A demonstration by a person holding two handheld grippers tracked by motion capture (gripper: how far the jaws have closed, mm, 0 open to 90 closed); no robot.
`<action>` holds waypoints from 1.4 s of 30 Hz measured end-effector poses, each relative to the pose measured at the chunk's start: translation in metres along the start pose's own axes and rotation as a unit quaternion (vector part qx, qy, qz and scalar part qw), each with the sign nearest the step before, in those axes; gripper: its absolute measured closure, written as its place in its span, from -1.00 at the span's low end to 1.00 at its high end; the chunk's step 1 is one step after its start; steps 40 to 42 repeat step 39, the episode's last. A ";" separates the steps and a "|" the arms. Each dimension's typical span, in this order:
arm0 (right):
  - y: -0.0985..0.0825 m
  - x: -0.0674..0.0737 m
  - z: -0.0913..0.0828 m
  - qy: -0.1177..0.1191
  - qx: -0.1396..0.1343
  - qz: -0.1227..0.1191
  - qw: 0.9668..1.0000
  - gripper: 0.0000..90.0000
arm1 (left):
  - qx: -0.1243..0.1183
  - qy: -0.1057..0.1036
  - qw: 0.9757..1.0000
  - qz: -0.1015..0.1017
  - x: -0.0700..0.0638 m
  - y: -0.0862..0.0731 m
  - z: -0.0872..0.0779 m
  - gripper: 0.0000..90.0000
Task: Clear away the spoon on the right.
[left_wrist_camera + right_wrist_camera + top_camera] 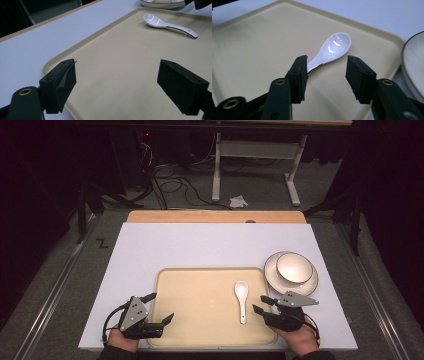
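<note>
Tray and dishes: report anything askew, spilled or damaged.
Nothing stands out. The white spoon lies flat on the tray, bowl end away from the person. The bowl sits upright on its plate beside the tray. No spills or breaks.

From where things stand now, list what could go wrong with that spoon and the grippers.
1. The white spoon lies loose and glossy on the tray; a nudge from the open right gripper could slide it.
2. The bowl on its plate sits close beyond that gripper; a wide swing might clip it.
3. The open left gripper hangs over the tray's edge and could shift it.
</note>
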State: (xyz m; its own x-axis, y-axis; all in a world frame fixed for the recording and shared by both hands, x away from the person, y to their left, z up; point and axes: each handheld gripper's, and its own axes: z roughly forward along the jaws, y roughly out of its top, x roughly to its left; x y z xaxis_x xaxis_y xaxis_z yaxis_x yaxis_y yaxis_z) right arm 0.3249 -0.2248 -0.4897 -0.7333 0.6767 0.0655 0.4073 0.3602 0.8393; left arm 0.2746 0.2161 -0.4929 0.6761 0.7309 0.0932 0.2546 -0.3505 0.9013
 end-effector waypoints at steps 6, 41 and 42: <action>-0.001 -0.008 -0.012 -0.015 -0.040 0.007 0.999 -0.21 | -0.001 0.001 1.000 -0.003 0.001 0.000 0.000 -0.65; -0.021 -0.040 -0.063 -0.067 -0.088 0.057 0.992 -0.98 | 0.002 0.006 1.000 -0.004 0.001 -0.001 0.000 -0.65; -0.021 -0.040 -0.063 -0.067 -0.088 0.057 0.992 -0.98 | 0.002 0.006 1.000 -0.004 0.001 -0.001 0.000 -0.65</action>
